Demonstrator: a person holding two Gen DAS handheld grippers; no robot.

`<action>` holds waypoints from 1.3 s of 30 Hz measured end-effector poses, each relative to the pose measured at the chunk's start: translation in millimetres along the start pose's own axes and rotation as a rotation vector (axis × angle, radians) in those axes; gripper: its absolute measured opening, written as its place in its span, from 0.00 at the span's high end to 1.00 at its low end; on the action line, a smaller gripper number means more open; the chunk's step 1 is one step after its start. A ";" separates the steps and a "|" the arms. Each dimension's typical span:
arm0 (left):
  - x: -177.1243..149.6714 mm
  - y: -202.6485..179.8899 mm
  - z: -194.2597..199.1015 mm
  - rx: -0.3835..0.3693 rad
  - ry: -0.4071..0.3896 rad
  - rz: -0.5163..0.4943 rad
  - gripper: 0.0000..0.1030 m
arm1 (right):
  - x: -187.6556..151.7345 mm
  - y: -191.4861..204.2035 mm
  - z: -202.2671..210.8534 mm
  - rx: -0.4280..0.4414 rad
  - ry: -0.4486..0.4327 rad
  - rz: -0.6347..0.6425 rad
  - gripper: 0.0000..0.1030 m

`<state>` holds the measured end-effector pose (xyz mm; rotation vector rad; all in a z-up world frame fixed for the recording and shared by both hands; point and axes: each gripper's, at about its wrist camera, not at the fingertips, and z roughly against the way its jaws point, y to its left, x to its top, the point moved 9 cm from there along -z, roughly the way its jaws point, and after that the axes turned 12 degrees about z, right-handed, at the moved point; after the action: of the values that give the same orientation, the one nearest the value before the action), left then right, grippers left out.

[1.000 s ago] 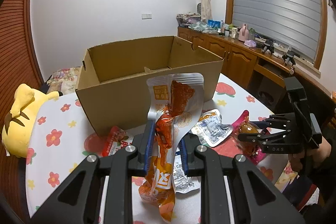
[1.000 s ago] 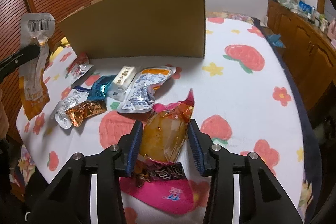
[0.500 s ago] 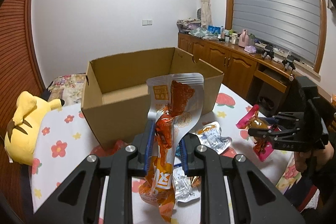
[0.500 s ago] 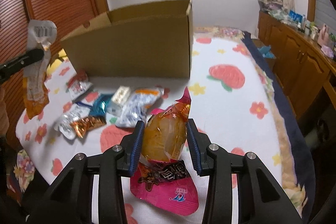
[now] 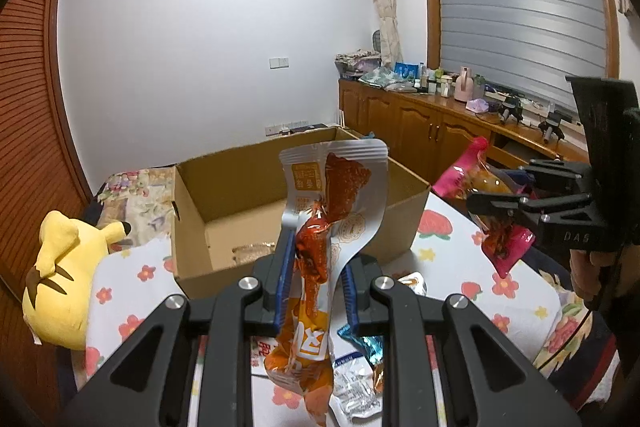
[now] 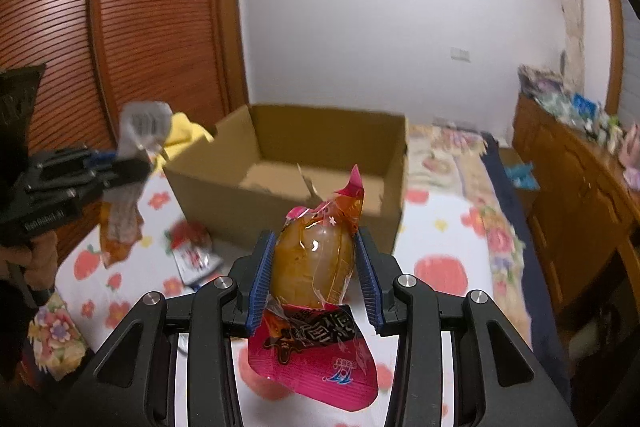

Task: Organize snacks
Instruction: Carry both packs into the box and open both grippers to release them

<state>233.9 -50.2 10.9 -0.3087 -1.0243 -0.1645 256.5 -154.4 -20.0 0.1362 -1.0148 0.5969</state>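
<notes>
Both tongs have risen since a second ago, box interior now visible | left tongs (image 5: pixel 314 269) clamp orange-silver snack pouch (image 5: pixel 320 227) | right tongs (image 6: pixel 316 277) clamp pink snack packet (image 6: pixel 316 267) | both raised before open cardboard box (image 6: pixel 288 163) | loose snacks (image 5: pixel 356 383) on desk (image 5: pixel 456 267).

Pink snack pack (image 6: pixel 316 359), floral tablecloth (image 6: pixel 440 247)

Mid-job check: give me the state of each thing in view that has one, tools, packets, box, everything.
Left tool: shut on the orange packet, lifted.
Right tool: shut on the pink packet, lifted.
Box: open, upright.
Loose packets: lying on the table.
Plush toy: lying beside the box.
</notes>
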 end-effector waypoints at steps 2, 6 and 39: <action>7.7 3.0 -1.4 0.009 -0.006 -0.002 0.81 | 13.9 1.7 -2.0 0.015 -0.018 0.016 0.62; 21.1 8.4 -5.9 0.021 -0.012 -0.003 0.81 | 35.1 3.3 -10.3 0.023 -0.032 0.044 0.62; 88.9 39.4 -97.6 0.094 0.005 0.016 0.81 | 38.8 -46.1 -141.9 -0.064 0.104 0.123 0.61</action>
<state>369.7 -44.2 33.3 -0.2315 -1.0213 -0.1021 403.2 -123.8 -56.1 -0.0139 -0.9448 0.6762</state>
